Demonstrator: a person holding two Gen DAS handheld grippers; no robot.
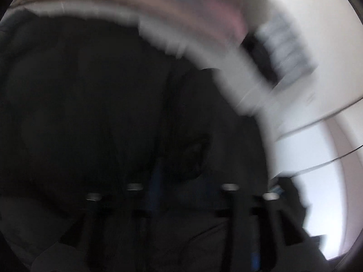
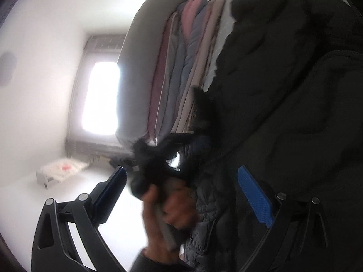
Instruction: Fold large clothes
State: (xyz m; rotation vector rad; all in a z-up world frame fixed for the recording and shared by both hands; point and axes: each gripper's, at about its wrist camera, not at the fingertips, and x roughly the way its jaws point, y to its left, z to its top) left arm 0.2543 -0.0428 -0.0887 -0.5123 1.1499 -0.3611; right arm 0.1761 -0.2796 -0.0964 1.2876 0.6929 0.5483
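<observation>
1. One large black coat [image 2: 295,90] fills the right half of the right wrist view, its quilted surface puffed and creased. It hangs or is held up in front of the camera; its lower edge is out of frame.
2. In the left wrist view the coat [image 1: 102,102] is a dark mass across the left and centre. Heavy blur, so no seams or edges can be read.
3. Right gripper [image 2: 186,195]: jaws spread wide. The right blue pad [image 2: 255,198] lies against the coat; the left pad [image 2: 113,195] stands in open air. Nothing is pinched between them.
4. Left gripper [image 1: 181,192]: only dark smeared fingers show low in its own view against the coat. Cannot tell whether it is spread or holding cloth.
5. A hand [image 2: 170,208] sits between the right gripper's fingers, wrapped round a grey handle, with a blurred black device above it, next to the coat's edge.
6. Behind the coat, a stack of folded bedding [image 2: 172,72] in pink, grey and beige, seen tilted.
7. Farther off: a bright window [image 2: 102,97], white walls, and a low white stool [image 2: 59,170] on the floor beneath it.
8. Left view also shows a white band [image 1: 204,52] curving above the coat; what it is cannot be told.
</observation>
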